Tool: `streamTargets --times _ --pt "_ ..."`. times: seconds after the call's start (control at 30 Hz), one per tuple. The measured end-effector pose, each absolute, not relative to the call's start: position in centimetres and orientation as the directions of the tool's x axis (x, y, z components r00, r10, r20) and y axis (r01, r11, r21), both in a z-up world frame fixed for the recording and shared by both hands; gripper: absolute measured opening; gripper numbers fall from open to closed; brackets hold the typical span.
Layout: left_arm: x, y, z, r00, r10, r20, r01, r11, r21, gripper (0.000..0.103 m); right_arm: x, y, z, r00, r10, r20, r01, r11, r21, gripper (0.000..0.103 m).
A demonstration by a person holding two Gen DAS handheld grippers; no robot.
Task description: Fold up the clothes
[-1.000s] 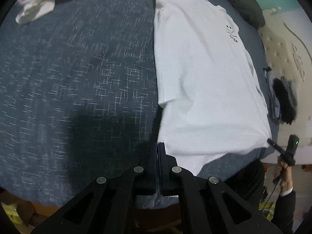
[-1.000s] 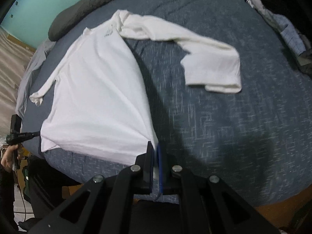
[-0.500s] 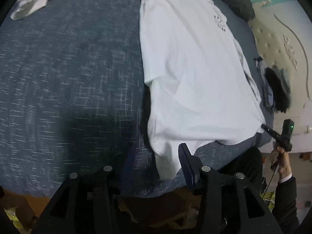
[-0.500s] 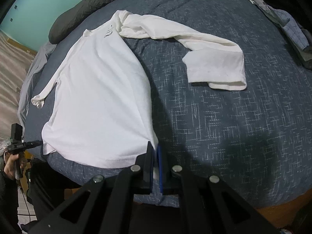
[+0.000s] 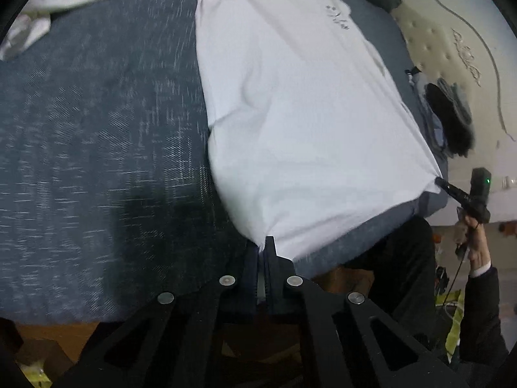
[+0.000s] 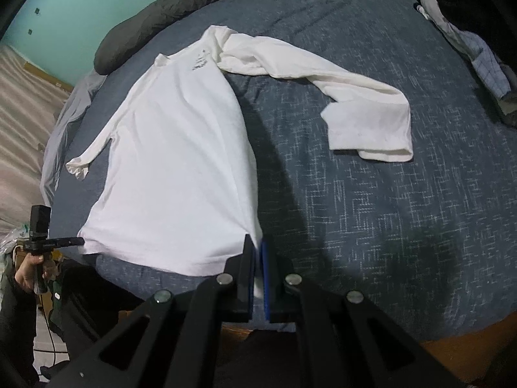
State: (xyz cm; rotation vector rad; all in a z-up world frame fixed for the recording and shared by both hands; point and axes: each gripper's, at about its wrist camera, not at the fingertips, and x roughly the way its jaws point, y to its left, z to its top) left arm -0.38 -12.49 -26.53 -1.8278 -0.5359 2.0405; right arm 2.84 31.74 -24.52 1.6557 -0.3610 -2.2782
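A white long-sleeved shirt (image 5: pixel 307 113) lies face up on the dark blue bedspread (image 5: pixel 97 145), hem toward me. My left gripper (image 5: pixel 262 249) is shut on one hem corner. In the right wrist view the same shirt (image 6: pixel 174 168) has its other hem corner pinched in my shut right gripper (image 6: pixel 257 252). One long sleeve (image 6: pixel 355 97) stretches out to the right and doubles back at the cuff. The other sleeve (image 6: pixel 93 148) lies along the left side. Each view shows the opposite gripper at the far hem corner: the right gripper (image 5: pixel 441 182) and the left gripper (image 6: pixel 80 242).
A dark bolster (image 6: pixel 161 9) lies along the head of the bed beneath a teal wall. A pile of dark and checked clothes (image 6: pixel 468 32) sits at the bed's right edge. A tufted cream headboard (image 5: pixel 452 48) stands beyond. The person's hand (image 6: pixel 29 268) is at the bed's near edge.
The left gripper opened half a second ago and has shut again on the hem corner. The right gripper stayed shut on its corner. The hem is now pulled tauter between them.
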Motion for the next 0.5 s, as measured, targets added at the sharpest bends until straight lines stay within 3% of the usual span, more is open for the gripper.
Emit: streamTargets --times 0.2,0.5 --pt "0.9 -14.8 -24.6 -0.13 0.46 -0.878 0.002 -0.886 -0.464 0.003 3.5 30.5 -25.2 -0.252 -0.382 -0.889 0.116 -0.924 0.364 0.003" --pt "1.6 -16.5 -28.9 -0.078 0.412 -0.908 0.092 -0.904 -0.418 0.003 4.3 28.7 -28.4 -0.184 -0.356 -0.916 0.129 -0.933 0.336 0.003"
